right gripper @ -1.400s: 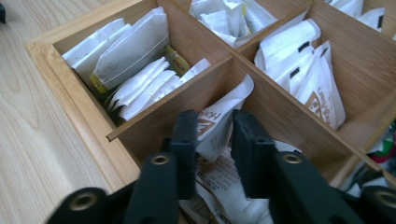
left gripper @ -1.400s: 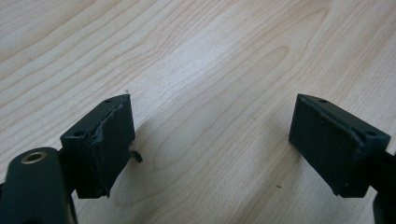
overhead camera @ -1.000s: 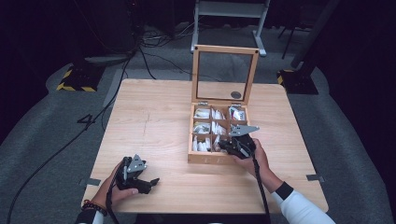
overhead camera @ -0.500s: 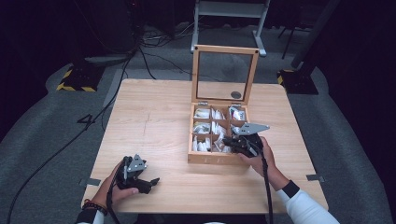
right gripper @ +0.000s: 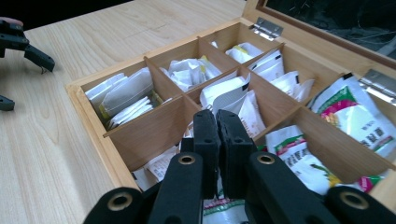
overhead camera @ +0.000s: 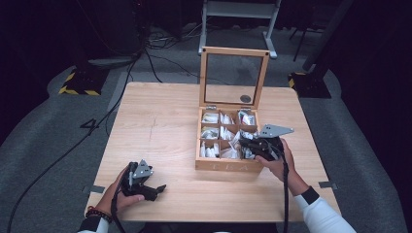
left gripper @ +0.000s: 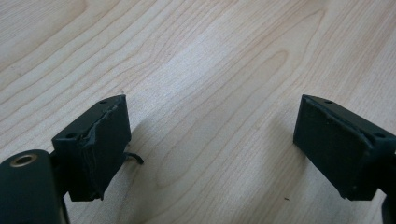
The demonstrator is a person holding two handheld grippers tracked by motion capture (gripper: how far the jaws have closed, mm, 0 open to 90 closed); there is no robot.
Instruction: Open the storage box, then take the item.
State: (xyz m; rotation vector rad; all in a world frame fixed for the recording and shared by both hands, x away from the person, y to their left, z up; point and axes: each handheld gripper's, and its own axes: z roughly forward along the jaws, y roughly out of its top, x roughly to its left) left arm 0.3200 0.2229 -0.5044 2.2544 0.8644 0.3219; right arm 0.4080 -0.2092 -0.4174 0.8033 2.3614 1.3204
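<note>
- High view: overhead light falls on the table point(overhead camera: 160, 126), leaving the surrounding floor and the far edge of the room dim to black; the picture is soft and slightly grainy.
- Left gripper view: bright, even light on the wood, with a pale sheen near the middle; soft shadows lie beside each jaw; the near jaws are slightly blurred.
- Right gripper view: the box point(right gripper: 140, 135) is well lit and sharp; the nearest black parts are out of focus; the compartments hold shallow shadows.
</note>
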